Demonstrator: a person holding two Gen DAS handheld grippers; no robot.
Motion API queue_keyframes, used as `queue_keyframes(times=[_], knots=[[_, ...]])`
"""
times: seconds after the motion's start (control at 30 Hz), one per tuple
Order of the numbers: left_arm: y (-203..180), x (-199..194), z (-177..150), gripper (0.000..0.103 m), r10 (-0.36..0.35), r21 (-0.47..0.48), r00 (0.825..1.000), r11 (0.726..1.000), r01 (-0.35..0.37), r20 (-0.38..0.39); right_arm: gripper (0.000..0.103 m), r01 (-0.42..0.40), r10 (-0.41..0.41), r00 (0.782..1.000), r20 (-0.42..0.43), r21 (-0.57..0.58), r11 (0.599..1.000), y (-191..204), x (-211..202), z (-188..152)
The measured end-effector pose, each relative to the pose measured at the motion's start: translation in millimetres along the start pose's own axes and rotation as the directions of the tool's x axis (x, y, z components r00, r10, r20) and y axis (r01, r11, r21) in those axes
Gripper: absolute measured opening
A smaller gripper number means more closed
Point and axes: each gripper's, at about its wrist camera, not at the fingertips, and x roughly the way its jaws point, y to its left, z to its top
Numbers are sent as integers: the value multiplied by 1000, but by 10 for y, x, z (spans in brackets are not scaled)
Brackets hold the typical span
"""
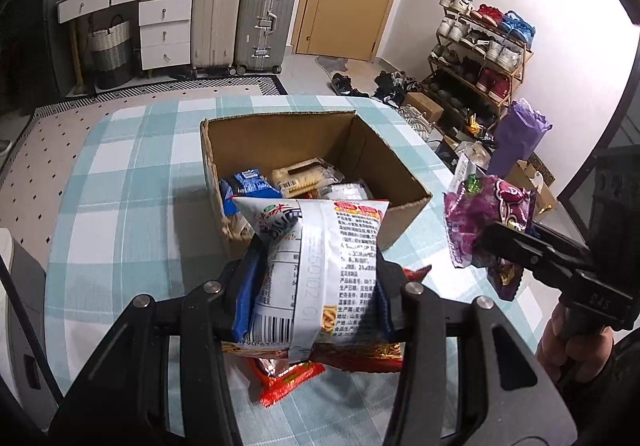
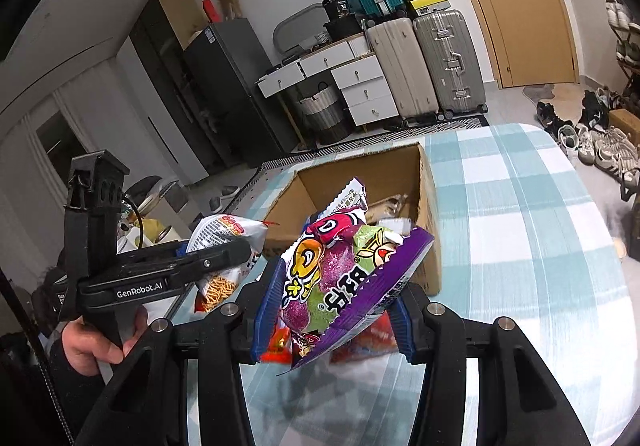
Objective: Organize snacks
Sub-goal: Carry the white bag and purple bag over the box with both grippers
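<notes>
My left hand-held gripper point(image 1: 316, 286) is clamped on a white snack bag point(image 1: 320, 266), its pads pinching the pouch across the middle, and it hangs just in front of the cardboard box point(image 1: 400, 213), above the near edge. My right hand-held gripper point(image 2: 332, 310) is clenched on a purple candy bag point(image 2: 340, 278), which hangs off the box's right side in the left wrist view, clear of the checked tabletop point(image 2: 520, 246). Both bags look light, puffy and crinkly, with slick film that could slide between the pads; I judge the white one holds brittle sticks that a hard squeeze would crush. The best hold is across the flat of the pouch or near a sealed seam, with only enough pressure to keep the film from slipping. The box already holds several packets, 1 of them blue, with room left above them. More red packets point(image 1: 288, 378) lie on the tabletop, nearer to me than the box.
</notes>
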Motion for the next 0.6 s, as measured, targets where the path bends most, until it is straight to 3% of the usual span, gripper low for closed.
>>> queue_keyframes(times=[0.43,0.6], knots=[[140,161,581,44,-22,-18,1000,1000,23,20,49,24,-25,1000,-7,-47,999,32,372,581],[153,303,862,44,6,-4,1000,1000,-6,25,49,26,-27,999,-18,-46,999,12,557,839]])
